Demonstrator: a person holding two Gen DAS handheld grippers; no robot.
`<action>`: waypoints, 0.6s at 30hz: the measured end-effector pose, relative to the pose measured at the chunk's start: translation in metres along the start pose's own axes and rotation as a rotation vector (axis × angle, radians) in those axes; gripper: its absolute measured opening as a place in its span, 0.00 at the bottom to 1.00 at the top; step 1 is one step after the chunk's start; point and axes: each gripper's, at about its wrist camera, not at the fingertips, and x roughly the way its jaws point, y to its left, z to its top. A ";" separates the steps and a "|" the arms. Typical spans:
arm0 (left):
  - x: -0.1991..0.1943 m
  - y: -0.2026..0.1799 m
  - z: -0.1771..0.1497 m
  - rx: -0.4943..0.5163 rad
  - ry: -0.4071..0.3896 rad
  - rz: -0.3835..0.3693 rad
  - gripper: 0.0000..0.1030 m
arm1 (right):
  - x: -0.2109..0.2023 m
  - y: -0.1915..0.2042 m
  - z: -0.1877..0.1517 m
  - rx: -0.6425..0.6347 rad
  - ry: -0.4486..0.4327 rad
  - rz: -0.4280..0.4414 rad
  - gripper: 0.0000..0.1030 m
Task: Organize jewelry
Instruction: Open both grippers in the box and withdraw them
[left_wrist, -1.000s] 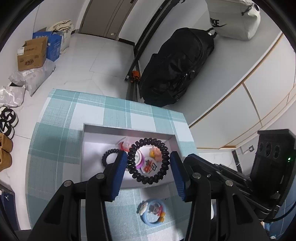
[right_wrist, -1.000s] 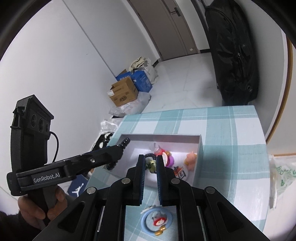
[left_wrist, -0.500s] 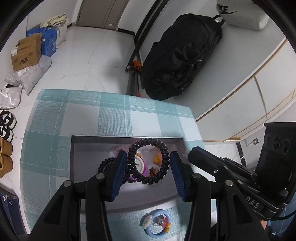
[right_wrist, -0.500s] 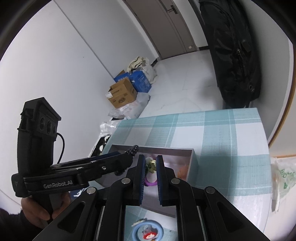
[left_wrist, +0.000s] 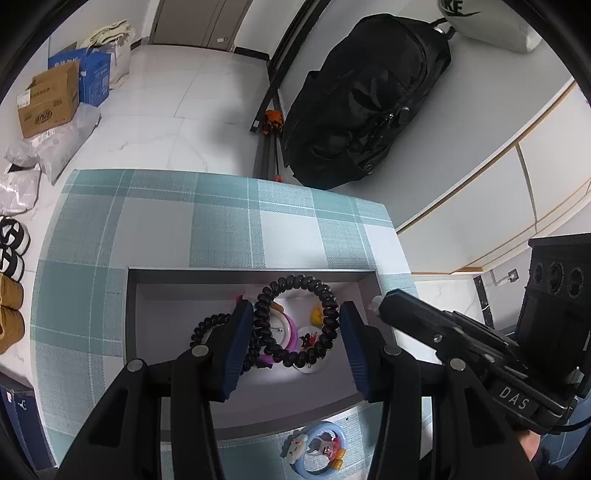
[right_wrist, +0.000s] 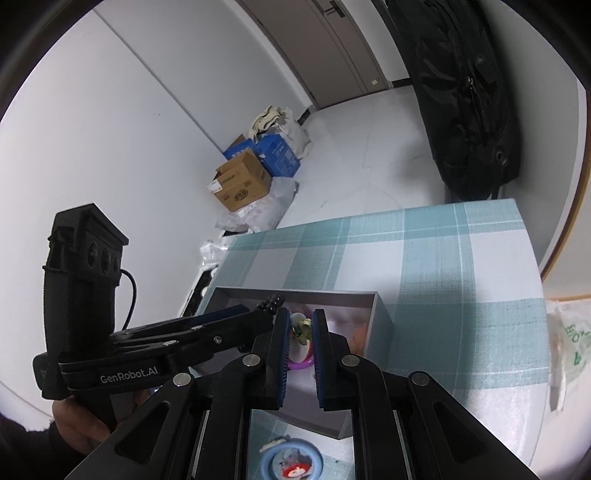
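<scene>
Cardboard shows at the far left of the left wrist view: a brown box in the upper left of the frame, with sandals along the left edge that the right wrist view does not show. At lower centre of that frame sits the grey tray on the teal plaid tablecloth. The left gripper rises from the bottom edge, its 2 blue pads spread wide, and a black spiral hair tie stands as a ring between them, touching both pads, so it is held above the tray. A 2nd black spiral tie lies in the tray just left of the left pad, beside a purple ring and a small yellow piece. Below the tray, at bottom centre, a blue cartoon bracelet rests on the cloth. On the right the other tool crosses the frame, and a black duffel bag fills the upper right.

Only the right wrist view shows, at lower left, the person's left hand around the handle marked GenRobot.AI. At lower centre the right gripper has its pads drawn close with a narrow gap, and a small greenish-gold charm sits in that gap; whether the pads pinch it or merely frame it cannot be told. At the far right edge a white plastic bag hangs beside the table.
</scene>
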 end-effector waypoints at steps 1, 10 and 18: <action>0.000 -0.001 -0.001 0.006 -0.002 0.005 0.42 | 0.001 0.000 -0.001 0.002 0.002 0.003 0.11; -0.003 0.002 -0.001 -0.005 0.004 0.010 0.47 | 0.005 0.009 -0.003 -0.031 0.001 -0.011 0.15; -0.017 0.011 -0.004 -0.050 -0.031 -0.048 0.66 | -0.018 0.002 -0.005 0.016 -0.073 0.007 0.51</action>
